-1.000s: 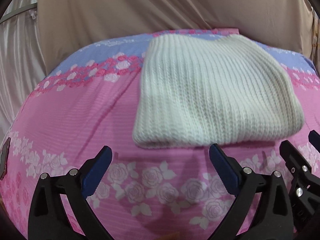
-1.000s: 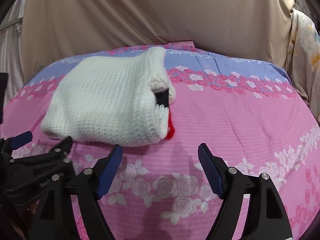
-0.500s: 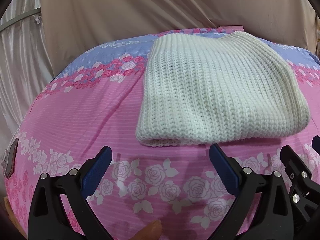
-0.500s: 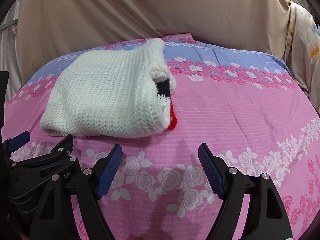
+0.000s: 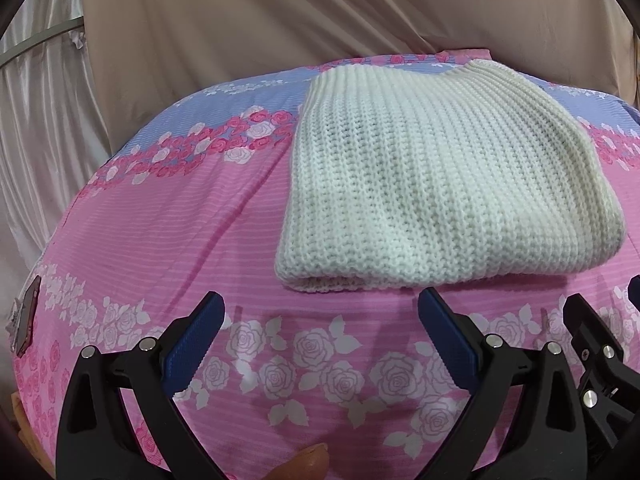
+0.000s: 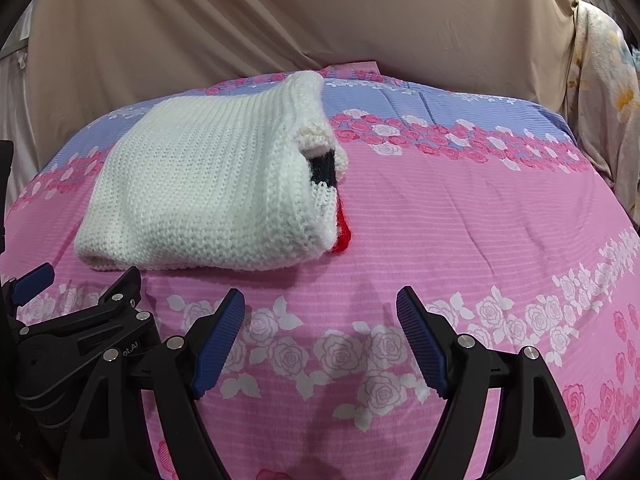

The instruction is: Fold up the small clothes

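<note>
A folded white knit sweater (image 5: 440, 184) lies flat on the pink rose-print sheet (image 5: 180, 240). From the right wrist view the sweater (image 6: 208, 192) shows a dark band and a red edge at its open right side. My left gripper (image 5: 320, 336) is open, a short way in front of the sweater's near fold, holding nothing. My right gripper (image 6: 320, 332) is open too, nearer than the sweater's right front corner. The left gripper (image 6: 76, 292) shows at the lower left of the right wrist view.
The sheet (image 6: 480, 220) runs wide to the right of the sweater, with a blue band along its far side. Beige drapes (image 5: 280, 20) hang behind. A floral cloth (image 6: 604, 92) hangs at the far right. A small dark flat object (image 5: 26, 320) lies at the sheet's left edge.
Both grippers have drawn back and risen slightly from the sweater, so more of the sheet shows in front. The sweater has stayed in place, and both grippers remain open.
</note>
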`<state>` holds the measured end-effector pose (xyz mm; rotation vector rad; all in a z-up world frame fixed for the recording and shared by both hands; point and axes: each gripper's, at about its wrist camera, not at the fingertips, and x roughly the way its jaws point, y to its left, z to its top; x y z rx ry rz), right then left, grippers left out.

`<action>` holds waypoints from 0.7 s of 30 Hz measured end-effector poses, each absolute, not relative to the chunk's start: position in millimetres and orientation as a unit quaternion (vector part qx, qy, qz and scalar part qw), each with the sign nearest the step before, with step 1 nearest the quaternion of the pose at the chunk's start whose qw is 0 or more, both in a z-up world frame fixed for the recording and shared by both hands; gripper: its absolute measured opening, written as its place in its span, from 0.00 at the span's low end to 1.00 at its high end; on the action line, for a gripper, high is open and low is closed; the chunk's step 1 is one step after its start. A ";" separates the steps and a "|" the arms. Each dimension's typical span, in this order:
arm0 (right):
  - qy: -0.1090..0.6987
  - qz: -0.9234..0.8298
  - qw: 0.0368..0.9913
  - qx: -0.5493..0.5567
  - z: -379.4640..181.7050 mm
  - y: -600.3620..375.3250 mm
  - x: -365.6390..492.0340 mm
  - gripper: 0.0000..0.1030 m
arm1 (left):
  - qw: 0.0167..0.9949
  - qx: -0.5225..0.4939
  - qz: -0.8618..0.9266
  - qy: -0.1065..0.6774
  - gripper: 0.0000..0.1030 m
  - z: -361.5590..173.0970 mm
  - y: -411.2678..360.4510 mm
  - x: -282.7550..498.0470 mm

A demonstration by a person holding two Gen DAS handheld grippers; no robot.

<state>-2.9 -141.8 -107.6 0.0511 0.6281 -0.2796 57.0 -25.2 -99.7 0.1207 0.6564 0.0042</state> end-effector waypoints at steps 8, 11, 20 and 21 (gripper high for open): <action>0.308 -0.138 0.941 0.026 -107.9 -141.1 -3.0 0.74 | 0.945 0.060 0.003 0.322 0.92 -99.8 -25.2 57.2; 0.308 -0.139 0.941 0.025 -108.0 -140.6 -2.8 0.74 | 0.945 0.059 0.003 0.322 0.91 -99.7 -25.9 56.5; 0.307 -0.141 0.941 0.025 -108.6 -138.9 -3.6 0.74 | 0.944 0.058 0.003 0.323 0.91 -100.6 -26.0 56.8; 0.307 -0.141 0.941 0.025 -108.7 -139.3 -3.8 0.74 | 0.944 0.058 0.003 0.324 0.91 -100.7 -25.7 57.2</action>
